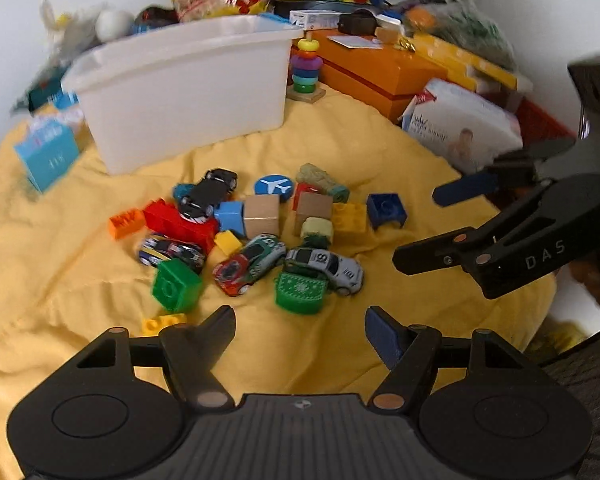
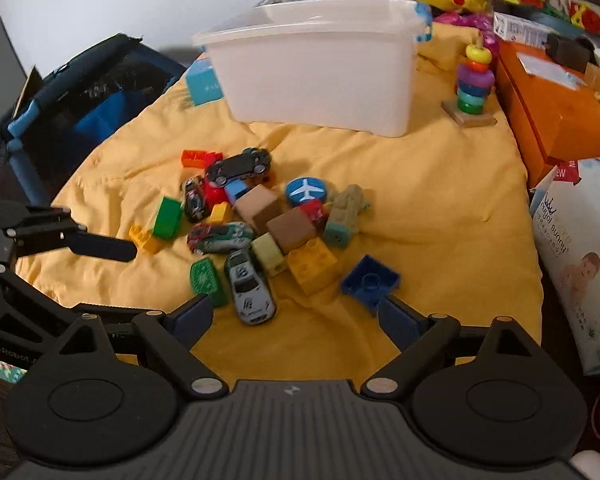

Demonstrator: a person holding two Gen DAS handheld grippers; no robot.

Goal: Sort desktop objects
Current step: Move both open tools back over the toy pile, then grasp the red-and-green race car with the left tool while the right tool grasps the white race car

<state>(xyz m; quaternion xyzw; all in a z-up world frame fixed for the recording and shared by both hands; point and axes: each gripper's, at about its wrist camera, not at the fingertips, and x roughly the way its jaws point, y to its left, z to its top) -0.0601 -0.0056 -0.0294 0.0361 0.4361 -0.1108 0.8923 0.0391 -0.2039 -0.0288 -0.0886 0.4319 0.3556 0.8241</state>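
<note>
A pile of toy cars and building blocks lies on the yellow cloth (image 1: 400, 320). A silver car numbered 8 (image 1: 326, 268) (image 2: 250, 286), a black car (image 1: 208, 194) (image 2: 240, 166), a green block (image 1: 176, 286) and a dark blue block (image 1: 386, 210) (image 2: 370, 282) are among them. A white plastic bin (image 1: 184, 92) (image 2: 320, 76) stands behind the pile. My left gripper (image 1: 300, 332) is open and empty, in front of the pile. My right gripper (image 2: 296, 320) is open and empty, just short of the silver car and the dark blue block; it also shows in the left wrist view (image 1: 416, 228).
A ring stacker (image 1: 306, 66) (image 2: 474, 80) stands right of the bin. An orange box (image 1: 380, 66) and a white baby-wipes pack (image 1: 464, 124) (image 2: 580, 256) line the right side. A light blue box (image 1: 46, 154) sits left of the bin. A dark playpen frame (image 2: 80, 92) lies beyond the cloth's left edge.
</note>
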